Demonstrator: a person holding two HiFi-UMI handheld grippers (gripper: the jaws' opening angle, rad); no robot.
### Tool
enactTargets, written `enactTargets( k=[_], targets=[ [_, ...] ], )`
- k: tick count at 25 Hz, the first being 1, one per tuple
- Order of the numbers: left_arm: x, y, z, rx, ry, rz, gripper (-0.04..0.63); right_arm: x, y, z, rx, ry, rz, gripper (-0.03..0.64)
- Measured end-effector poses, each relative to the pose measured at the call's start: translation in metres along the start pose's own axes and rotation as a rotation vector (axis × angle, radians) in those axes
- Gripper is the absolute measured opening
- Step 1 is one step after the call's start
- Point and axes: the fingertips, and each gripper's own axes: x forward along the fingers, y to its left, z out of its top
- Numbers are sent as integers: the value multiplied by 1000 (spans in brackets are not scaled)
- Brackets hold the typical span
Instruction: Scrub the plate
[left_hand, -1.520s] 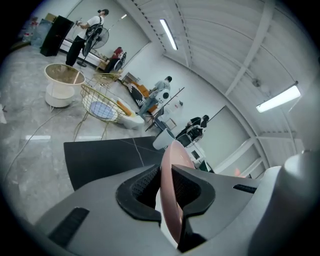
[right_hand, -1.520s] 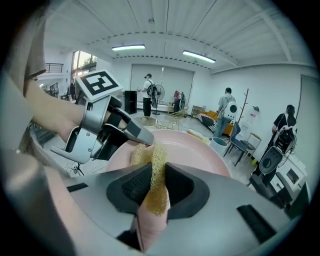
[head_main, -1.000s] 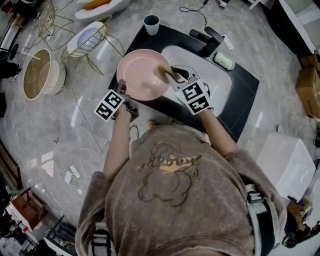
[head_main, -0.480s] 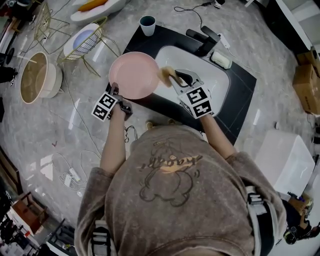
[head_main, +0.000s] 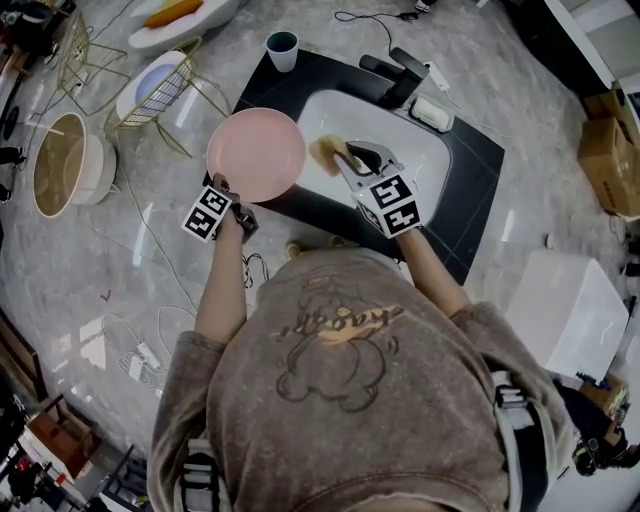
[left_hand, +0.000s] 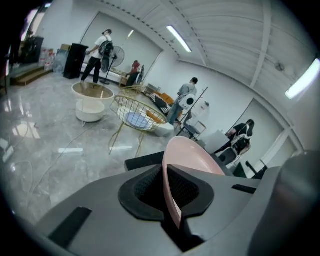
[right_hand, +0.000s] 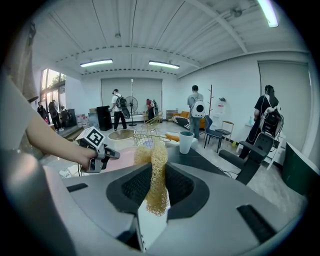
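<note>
My left gripper (head_main: 222, 185) grips the near rim of a pink plate (head_main: 255, 153) and holds it flat over the left corner of the black counter (head_main: 470, 190). In the left gripper view the plate (left_hand: 192, 155) stands edge-on between the jaws of that gripper (left_hand: 167, 187), which are closing and press on the rim. My right gripper (head_main: 338, 158) is shut on a tan mesh scrubber (head_main: 325, 152) over the white sink (head_main: 400, 140), just right of the plate and apart from it. In the right gripper view, the scrubber (right_hand: 156, 170) hangs between that gripper's (right_hand: 156, 187) pads.
A black faucet (head_main: 395, 70) and a soap bar (head_main: 432, 115) sit behind the sink, a teal cup (head_main: 282, 48) at the counter's far corner. A wire basket (head_main: 165, 85) and a round tub (head_main: 65, 160) stand to the left. Cables (head_main: 140, 340) lie on the floor.
The left gripper has carried the plate to the left, off the scrubber. The right gripper with the scrubber has stayed over the sink.
</note>
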Motion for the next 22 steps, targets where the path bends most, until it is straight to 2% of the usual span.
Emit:
enactTargets(
  k=[3,6,9,12,15,19,22],
  targets=[
    [2,1,0,134,14,44,40,-2,1,-3,6,7,1,80],
    [4,1,2,224,20,75,49,-3,2,-5,13,7,3,80],
    [1,-2,12,292,-5,91,78,-5,0,-4,25,1,3,80],
    [-4,-10,30,317,-31,79,87,-8,-2,0,41,-12,0,80],
    [-16,-39,55,349,-79,0,87,-13,-6,2,72,-31,-5,80],
    [-42,-95,78,408,-141,-153,87,-21,-13,3,130,-69,-28,80],
    [-68,-138,82,458,-164,-274,87,-30,-19,4,172,-104,-50,80]
  ],
)
